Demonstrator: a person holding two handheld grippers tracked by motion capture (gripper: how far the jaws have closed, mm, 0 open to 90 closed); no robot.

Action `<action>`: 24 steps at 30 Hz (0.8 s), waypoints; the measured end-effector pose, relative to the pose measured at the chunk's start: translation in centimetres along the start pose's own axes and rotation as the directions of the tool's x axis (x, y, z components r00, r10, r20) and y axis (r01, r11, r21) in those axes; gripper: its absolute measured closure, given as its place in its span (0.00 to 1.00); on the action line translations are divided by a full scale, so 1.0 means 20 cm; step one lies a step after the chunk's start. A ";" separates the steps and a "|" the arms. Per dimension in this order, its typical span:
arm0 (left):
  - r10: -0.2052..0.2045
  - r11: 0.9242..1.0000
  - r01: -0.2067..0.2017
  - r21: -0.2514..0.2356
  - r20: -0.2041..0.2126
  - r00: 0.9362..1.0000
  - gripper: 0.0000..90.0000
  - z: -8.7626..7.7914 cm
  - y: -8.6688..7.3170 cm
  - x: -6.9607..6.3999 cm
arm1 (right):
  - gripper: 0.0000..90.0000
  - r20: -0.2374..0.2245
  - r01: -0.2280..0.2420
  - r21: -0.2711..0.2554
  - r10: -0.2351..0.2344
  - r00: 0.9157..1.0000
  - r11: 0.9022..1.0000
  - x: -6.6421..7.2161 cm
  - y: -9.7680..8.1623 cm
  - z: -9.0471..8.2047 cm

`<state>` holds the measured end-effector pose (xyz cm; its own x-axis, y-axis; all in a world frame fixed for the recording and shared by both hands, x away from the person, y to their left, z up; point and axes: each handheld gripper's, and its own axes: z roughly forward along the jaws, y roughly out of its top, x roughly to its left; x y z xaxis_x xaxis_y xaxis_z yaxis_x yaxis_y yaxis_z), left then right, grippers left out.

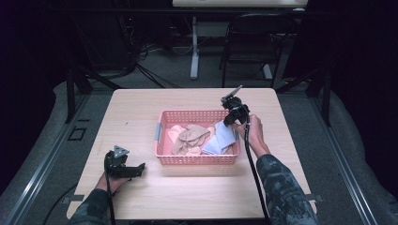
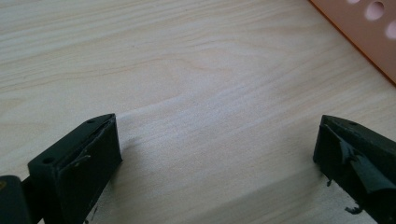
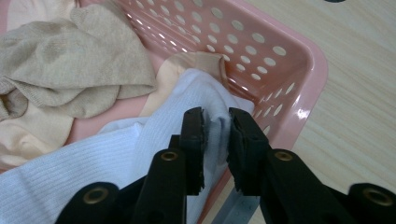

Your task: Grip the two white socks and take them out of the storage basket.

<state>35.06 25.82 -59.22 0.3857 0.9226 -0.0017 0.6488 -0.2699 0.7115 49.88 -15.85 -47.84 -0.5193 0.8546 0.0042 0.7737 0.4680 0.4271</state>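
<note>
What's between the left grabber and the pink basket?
Just bare table: the high view shows light wood between the left hand-held gripper and the basket.

A lab: floor cables, black curtains, metal framing.

Overhead light pools on the counter in the high view, while the room around it sinks into near black. That picture is soft and a bit grainy. A faint shadow sits under the pink basket. Close up, a sharp white glare streaks the basket's glossy rim, and the nearest fingers blur slightly.
</note>
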 end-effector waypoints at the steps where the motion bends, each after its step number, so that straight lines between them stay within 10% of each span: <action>1: 0.000 1.000 0.000 0.000 0.000 1.000 0.01 0.00 0.00 0.00 | 0.89 0.002 0.008 -0.001 -0.008 1.000 1.000 0.00 0.00 -0.01; 24: 0.004 1.000 -0.004 0.003 0.000 1.000 0.01 0.00 0.00 0.00 | 0.92 -0.013 0.070 -0.012 -0.070 0.997 0.997 0.06 0.06 -0.21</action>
<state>35.05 25.84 -59.20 0.3883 0.9215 0.0008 0.6494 -0.2742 0.7092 48.68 -15.32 -43.45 -0.5769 0.8167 -0.0144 0.7310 0.5240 0.4371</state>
